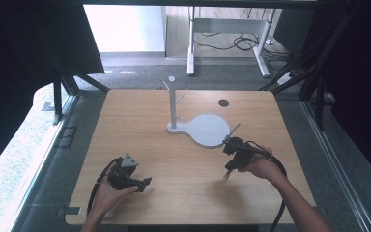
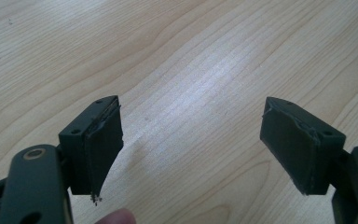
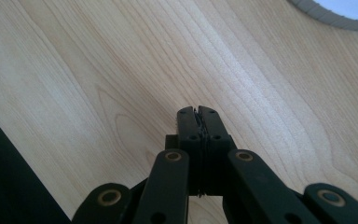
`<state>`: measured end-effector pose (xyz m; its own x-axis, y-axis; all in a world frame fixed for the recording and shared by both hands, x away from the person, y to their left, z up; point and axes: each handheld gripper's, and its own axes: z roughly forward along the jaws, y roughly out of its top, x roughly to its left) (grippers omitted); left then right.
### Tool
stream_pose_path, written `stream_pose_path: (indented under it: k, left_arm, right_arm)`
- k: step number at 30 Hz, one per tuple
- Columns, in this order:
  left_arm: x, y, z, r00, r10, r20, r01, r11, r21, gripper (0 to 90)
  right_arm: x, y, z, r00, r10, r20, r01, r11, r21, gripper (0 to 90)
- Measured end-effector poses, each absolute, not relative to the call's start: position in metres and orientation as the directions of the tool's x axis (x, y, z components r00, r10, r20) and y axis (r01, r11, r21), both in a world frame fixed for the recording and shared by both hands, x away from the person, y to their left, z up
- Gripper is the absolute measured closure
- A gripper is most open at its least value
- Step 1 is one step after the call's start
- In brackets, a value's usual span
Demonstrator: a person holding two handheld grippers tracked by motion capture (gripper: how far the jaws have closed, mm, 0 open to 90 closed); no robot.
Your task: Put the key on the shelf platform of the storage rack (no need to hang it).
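A white stand (image 1: pixel 173 104) with short pegs rises from a round white base (image 1: pixel 207 129) at the middle of the wooden table (image 1: pixel 140 121). My left gripper (image 1: pixel 145 183) lies low over the near left of the table, held in a hand; in the left gripper view its jaws stand wide apart (image 2: pixel 191 144) with only bare wood between them. My right gripper (image 1: pixel 227 173) hangs above the table just in front of the base, pointing down; in the right gripper view its jaws (image 3: pixel 198 114) are pressed together on nothing. The base's rim (image 3: pixel 326 16) shows at the top right there.
A round dark hole (image 1: pixel 223 102) sits in the table's far right part. Black frame struts (image 1: pixel 63 92) stand beside the table's left and right edges. A white desk frame (image 1: pixel 261 43) and cables lie on the floor beyond.
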<state>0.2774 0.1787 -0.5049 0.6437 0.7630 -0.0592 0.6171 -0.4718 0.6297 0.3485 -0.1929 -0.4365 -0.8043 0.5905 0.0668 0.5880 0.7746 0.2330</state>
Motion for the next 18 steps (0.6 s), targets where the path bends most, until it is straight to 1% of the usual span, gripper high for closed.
stream_pose_path:
  k: [18]
  left_arm:
    - [0.278,0.180,-0.505,0.644,0.762,-0.059,0.617,-0.472,0.630,21.3]
  right_arm:
    - [0.354,-0.198,-0.420,-0.795,0.605,0.050,0.597,0.764,0.244,89.3]
